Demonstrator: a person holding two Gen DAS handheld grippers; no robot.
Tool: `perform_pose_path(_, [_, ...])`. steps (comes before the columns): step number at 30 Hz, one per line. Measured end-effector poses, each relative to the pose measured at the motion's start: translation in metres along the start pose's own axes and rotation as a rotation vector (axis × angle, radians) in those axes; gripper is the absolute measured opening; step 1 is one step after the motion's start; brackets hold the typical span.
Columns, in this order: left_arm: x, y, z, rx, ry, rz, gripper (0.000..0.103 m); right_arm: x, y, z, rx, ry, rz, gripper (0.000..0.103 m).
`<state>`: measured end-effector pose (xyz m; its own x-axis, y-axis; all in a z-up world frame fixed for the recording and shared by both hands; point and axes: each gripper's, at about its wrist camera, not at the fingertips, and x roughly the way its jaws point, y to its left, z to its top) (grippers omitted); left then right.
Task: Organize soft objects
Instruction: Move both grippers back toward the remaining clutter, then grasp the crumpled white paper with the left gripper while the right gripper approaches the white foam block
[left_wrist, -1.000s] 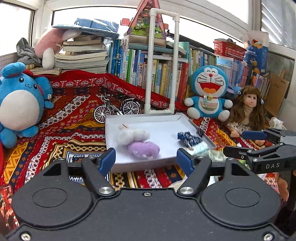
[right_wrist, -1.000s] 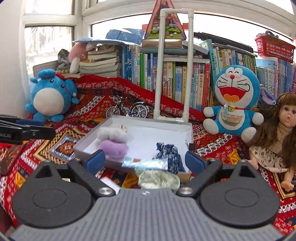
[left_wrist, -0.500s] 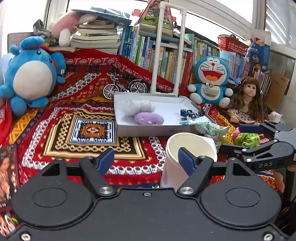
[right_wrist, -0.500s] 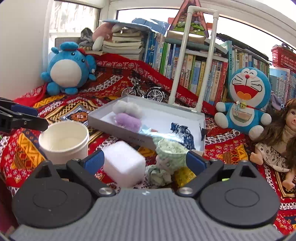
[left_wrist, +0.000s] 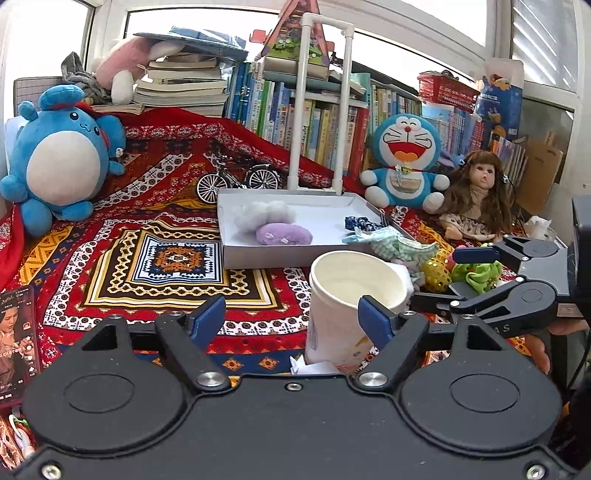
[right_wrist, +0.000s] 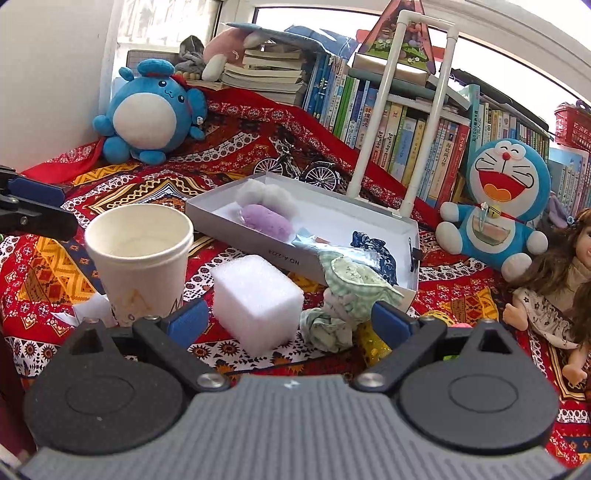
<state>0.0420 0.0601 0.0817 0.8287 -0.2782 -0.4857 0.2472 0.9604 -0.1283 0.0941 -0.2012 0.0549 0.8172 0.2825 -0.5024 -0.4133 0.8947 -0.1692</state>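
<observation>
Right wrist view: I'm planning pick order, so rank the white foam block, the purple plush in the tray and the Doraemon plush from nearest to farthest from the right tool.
1. White foam block: just ahead of the right tool, left of centre.
2. Purple plush: farther back, inside the tray.
3. Doraemon plush: farthest, back right against the books.
</observation>
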Motion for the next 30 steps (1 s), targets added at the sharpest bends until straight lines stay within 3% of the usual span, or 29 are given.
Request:
perform_pose_path(13, [0.007,-0.006,-0.028,0.020,0.091,-0.017,0.074,0.002,0.004,-0.004,-0.018,-0.004,0.018,0.098])
perform_pose_path(19, [0.016,-0.008,-0.039,0.003,0.134,-0.036,0.070,0.000,0.011,-0.006,-0.044,-0.028,0.042,0.091])
perform_pose_path(30, [0.030,-0.013,-0.047,0.006,0.173,-0.052,0.051,0.012,0.020,-0.005,-0.105,-0.030,0.041,0.089])
